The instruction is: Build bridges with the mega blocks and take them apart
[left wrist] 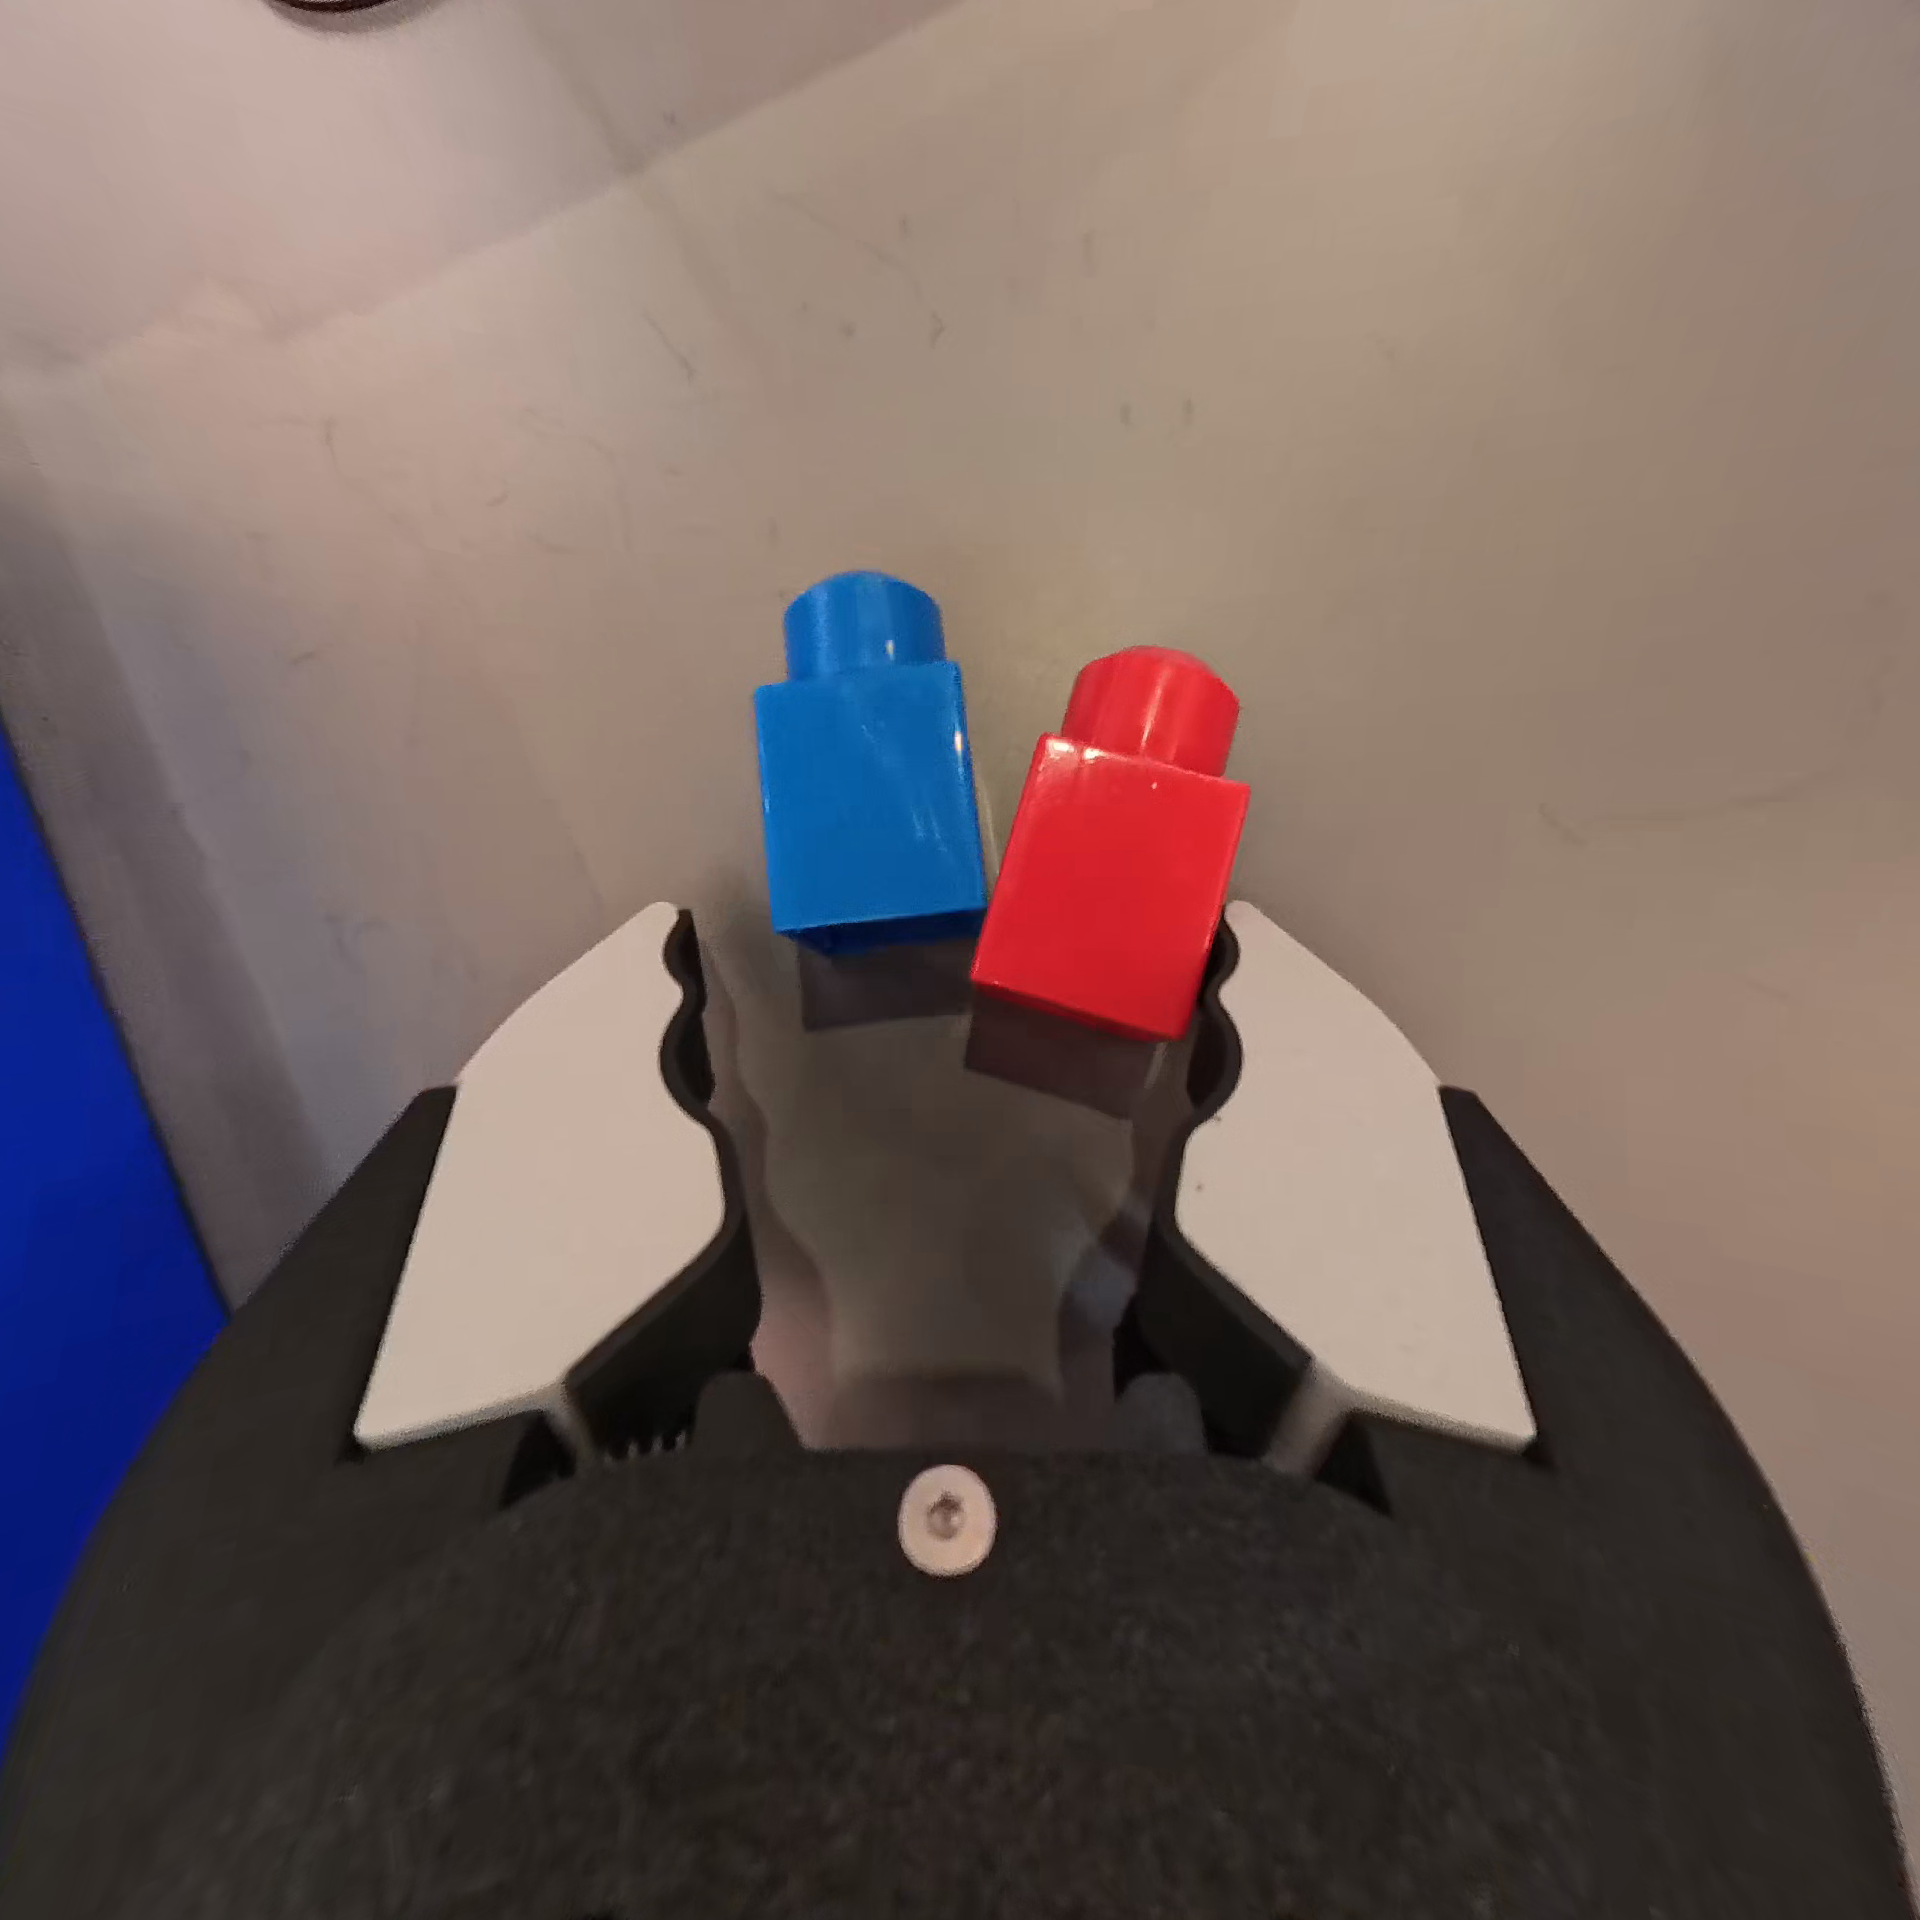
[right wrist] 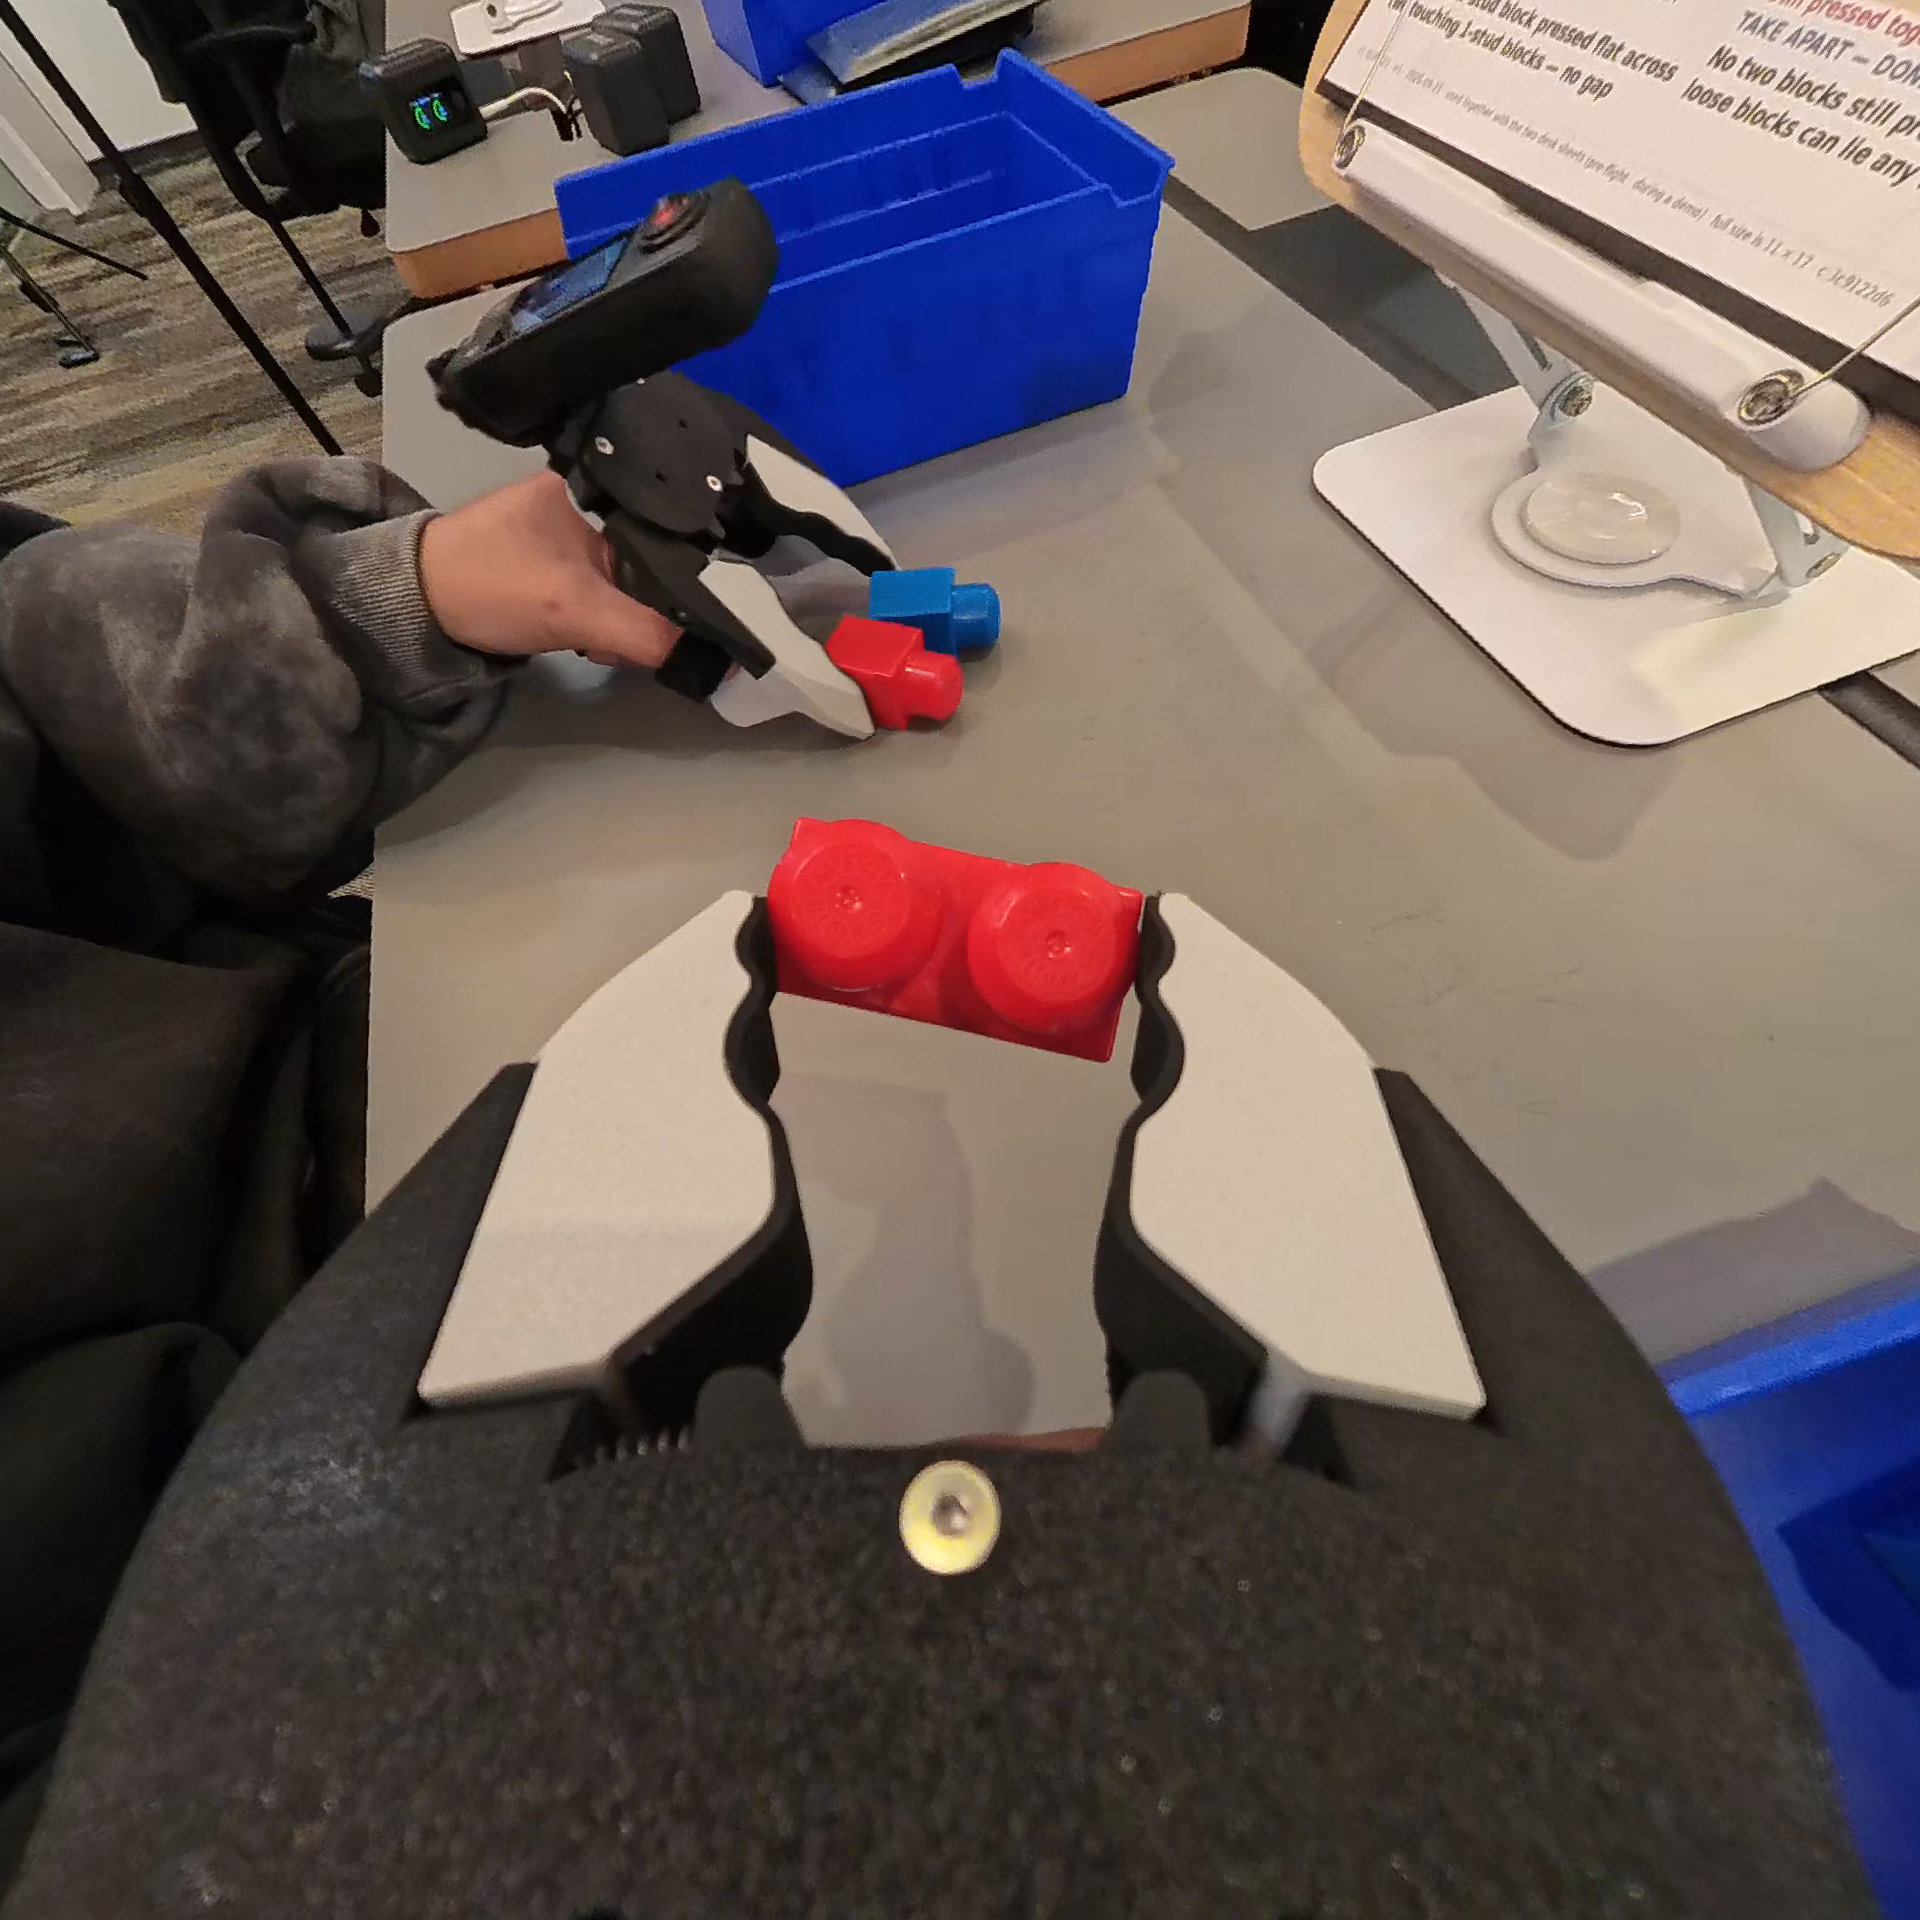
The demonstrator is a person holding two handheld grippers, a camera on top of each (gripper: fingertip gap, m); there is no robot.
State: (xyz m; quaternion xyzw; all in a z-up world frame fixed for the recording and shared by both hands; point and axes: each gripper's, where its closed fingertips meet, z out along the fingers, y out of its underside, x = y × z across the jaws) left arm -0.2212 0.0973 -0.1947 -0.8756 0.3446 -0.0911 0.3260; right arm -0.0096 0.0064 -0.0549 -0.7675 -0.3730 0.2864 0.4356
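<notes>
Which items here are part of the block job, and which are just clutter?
In play:
- two-stud red block, clamped in the right claw
- one-stud red block, touching a finger of the open left claw
- one-stud blue block, lying on its side on the table

Lying about:
- blue bin
- instruction sheet stand
- chargers

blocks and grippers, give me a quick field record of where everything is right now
left gripper: open, low at the two small blocks
blue one-stud block: on its side on the table
red one-stud block: on its side, beside the blue one, against the gripper's right finger
right gripper: shut on red two-stud block, studs facing the camera
blue bin: behind the left gripper
</notes>
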